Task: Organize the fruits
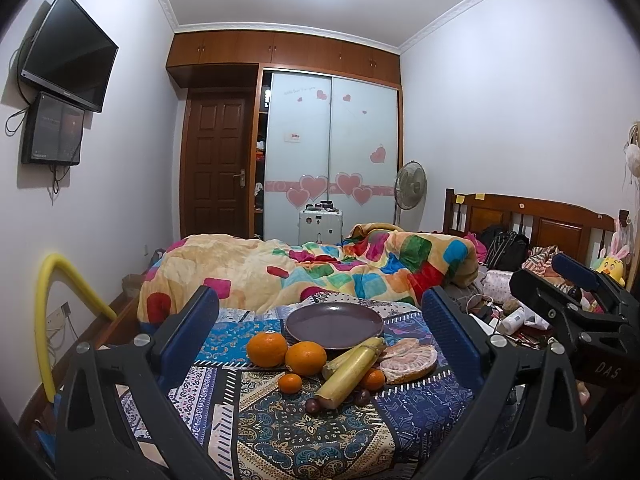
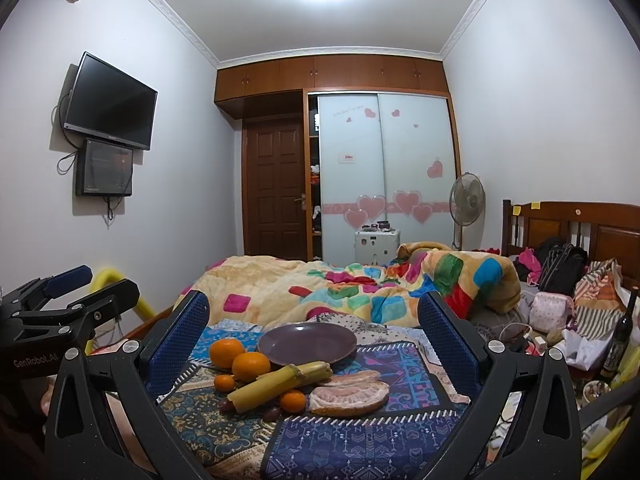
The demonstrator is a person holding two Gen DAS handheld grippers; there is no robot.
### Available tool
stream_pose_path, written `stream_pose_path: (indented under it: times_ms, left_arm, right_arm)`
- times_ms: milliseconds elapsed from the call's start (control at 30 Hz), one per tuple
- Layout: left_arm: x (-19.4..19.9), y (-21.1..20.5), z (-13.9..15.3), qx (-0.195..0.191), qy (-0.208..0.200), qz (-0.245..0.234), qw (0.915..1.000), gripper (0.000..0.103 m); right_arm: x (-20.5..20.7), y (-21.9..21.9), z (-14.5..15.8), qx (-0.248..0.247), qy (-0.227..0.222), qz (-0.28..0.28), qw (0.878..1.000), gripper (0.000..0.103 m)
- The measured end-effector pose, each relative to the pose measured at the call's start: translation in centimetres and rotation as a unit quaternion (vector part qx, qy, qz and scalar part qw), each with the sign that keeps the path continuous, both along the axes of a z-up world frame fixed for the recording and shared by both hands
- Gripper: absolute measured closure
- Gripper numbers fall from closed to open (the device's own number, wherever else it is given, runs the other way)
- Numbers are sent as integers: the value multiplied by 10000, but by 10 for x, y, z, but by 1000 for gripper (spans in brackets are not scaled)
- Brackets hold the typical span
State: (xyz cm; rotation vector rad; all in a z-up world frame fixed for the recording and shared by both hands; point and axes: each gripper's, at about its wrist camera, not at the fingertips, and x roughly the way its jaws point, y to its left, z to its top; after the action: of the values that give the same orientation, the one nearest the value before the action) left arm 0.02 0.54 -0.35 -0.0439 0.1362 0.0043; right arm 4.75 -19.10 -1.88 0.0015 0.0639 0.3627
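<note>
An empty purple plate [image 1: 334, 325] [image 2: 307, 343] sits on a patterned cloth [image 1: 304, 432] [image 2: 352, 440]. In front of it lie two oranges [image 1: 267, 349] [image 2: 251, 367], a yellow sugarcane piece [image 1: 352, 372] [image 2: 280, 384], two small tangerines [image 1: 290, 383] [image 2: 292, 401], peeled pomelo segments [image 1: 408, 360] [image 2: 348, 394] and small dark fruits [image 1: 313, 405] [image 2: 271, 413]. My left gripper [image 1: 320, 328] is open and empty, held back from the fruit. My right gripper [image 2: 314, 328] is open and empty too; it also shows at the right of the left wrist view [image 1: 576, 280].
A bed with a colourful quilt [image 1: 304, 268] [image 2: 360, 288] lies behind the plate. Clutter and a dark bottle [image 2: 620, 336] lie at the right by the wooden headboard [image 2: 580, 228]. A yellow tube [image 1: 52, 304] stands at the left.
</note>
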Motion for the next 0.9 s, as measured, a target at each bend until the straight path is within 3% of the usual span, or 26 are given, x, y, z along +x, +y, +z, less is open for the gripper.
stream_pose_path:
  times_ms: [900]
  left_arm:
    - [3, 0, -6, 9, 27, 19, 10000, 0]
  right_arm:
    - [2, -1, -2, 17, 6, 2, 10000, 0]
